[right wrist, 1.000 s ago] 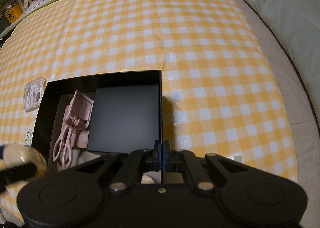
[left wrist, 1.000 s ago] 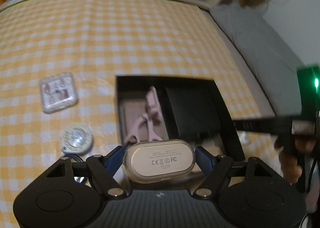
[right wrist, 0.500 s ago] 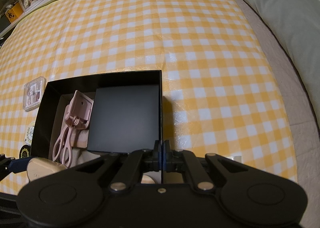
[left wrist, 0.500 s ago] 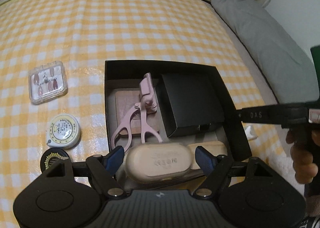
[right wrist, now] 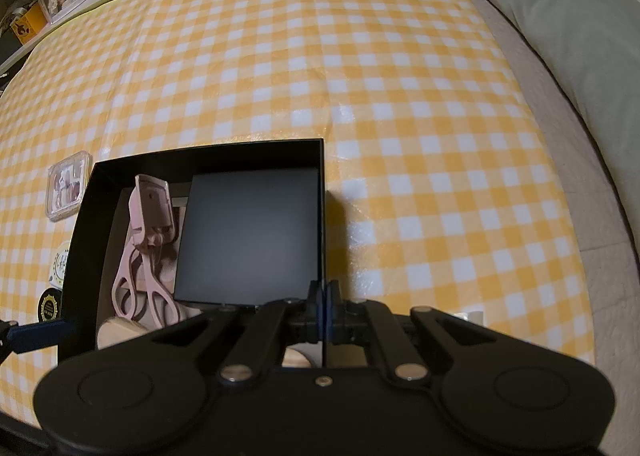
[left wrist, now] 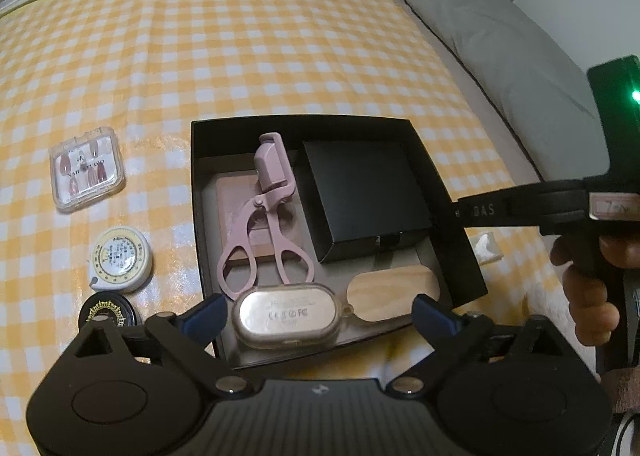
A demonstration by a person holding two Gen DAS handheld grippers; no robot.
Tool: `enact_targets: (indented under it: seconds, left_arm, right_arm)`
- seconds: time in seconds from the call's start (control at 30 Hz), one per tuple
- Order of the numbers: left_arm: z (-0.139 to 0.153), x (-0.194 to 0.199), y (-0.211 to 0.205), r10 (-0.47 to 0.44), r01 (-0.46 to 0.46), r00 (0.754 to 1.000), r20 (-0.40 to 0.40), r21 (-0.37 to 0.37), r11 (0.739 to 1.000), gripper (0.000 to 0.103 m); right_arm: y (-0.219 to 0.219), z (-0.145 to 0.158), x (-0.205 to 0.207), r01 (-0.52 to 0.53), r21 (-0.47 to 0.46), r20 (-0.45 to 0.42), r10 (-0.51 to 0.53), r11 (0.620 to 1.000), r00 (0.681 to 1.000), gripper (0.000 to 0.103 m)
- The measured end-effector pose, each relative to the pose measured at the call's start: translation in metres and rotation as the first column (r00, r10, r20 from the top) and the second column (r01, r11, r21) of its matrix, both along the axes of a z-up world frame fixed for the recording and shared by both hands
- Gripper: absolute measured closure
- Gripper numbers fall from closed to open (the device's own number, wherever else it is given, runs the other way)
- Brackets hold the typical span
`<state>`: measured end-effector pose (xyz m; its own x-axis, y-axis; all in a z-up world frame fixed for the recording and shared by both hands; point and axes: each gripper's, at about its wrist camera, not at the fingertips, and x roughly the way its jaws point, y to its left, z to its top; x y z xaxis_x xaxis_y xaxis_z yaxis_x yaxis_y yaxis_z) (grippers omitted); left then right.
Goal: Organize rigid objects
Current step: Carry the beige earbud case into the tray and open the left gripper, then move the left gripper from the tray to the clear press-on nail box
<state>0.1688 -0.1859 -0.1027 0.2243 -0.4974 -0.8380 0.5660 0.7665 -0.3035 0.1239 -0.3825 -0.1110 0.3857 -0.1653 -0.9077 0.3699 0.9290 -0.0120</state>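
The open black box (left wrist: pixel 448 191) lies on the yellow checked cloth. It holds a pink eyelash curler (left wrist: pixel 268 215), a smaller black box (left wrist: pixel 360 195), a wooden oval piece (left wrist: pixel 396 288) and a glossy gold earbud case (left wrist: pixel 288 314). That case rests at the box's near edge between the fingers of my left gripper (left wrist: pixel 318 314). The jaws are opening and neither pad presses on the case. My right gripper (right wrist: pixel 323 296) is shut on the black box's (right wrist: pixel 200 153) right wall, pinching its thin edge. A hand (left wrist: pixel 588 288) holds that gripper.
Left of the box lie a clear nail-tip case (left wrist: pixel 86 173), a round tape measure (left wrist: pixel 120 258) and a black round tin (left wrist: pixel 106 314). A grey pillow (left wrist: pixel 500 55) borders the cloth on the right. Shelves stand at the far edge.
My left gripper lowered the gold case into the black box's near end and its jaws spread apart, letting it go. The right gripper stayed clamped on the box wall.
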Motion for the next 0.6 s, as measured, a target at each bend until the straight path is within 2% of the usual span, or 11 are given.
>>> enact_targets:
  seconds: [0.07, 0.6]
  left_arm:
    - [0.001, -0.001, 0.002, -0.006, 0.006, 1.0, 0.008, 0.0, 1.0, 0.0]
    - [0.019, -0.014, 0.009, -0.013, 0.014, 0.998, 0.069, -0.003, 1.0, 0.0]
  right_arm:
    - [0.0, 0.0, 0.0, 0.0, 0.0, 0.0, 0.0, 1.0, 1.0, 0.101]
    - [0.0, 0.001, -0.001, -0.001, -0.002, -0.001, 0.001, 1.0, 1.0, 0.101]
